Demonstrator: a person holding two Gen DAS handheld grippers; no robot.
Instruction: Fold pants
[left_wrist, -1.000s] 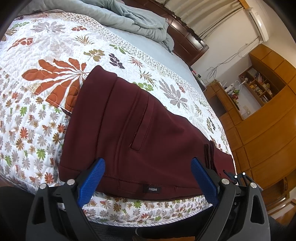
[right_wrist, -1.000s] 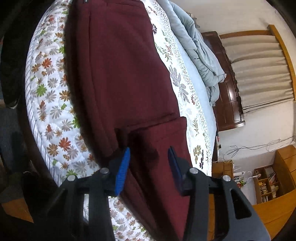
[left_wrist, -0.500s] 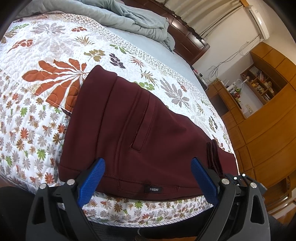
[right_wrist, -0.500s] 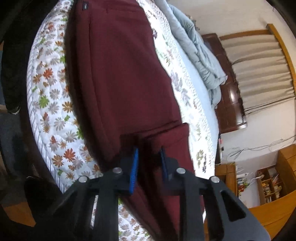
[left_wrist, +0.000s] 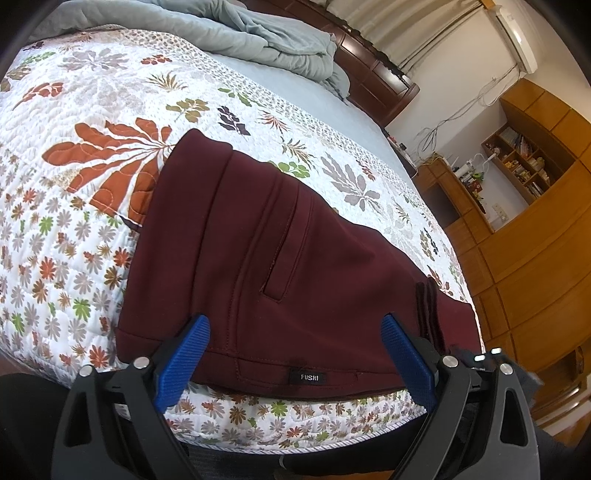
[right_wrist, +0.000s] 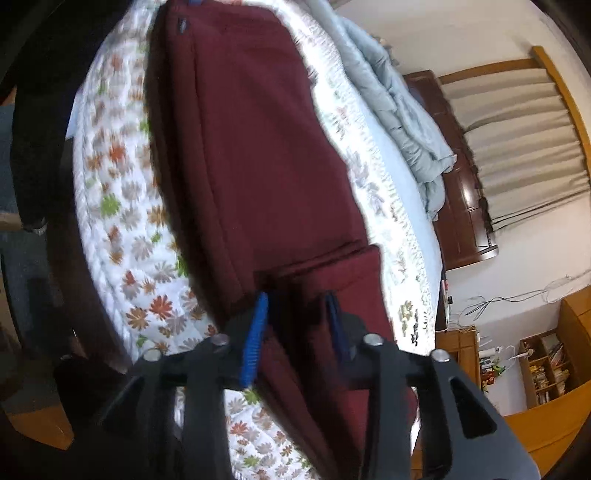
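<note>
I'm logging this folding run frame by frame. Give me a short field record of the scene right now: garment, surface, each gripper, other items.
garment: maroon pants, lying along the near edge of the bed, waistband label facing the left wrist camera
surface: floral quilt on the bed
left gripper: jaws wide open, at the waistband, holding nothing
right gripper: jaws shut on a raised fold of the pants at the leg end
other items: grey-blue duvet bunched by the headboard; wooden shelving by the wall

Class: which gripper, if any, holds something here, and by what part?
The right gripper pinches the maroon fabric pants at the leg-hem end; the left gripper is open.
</note>
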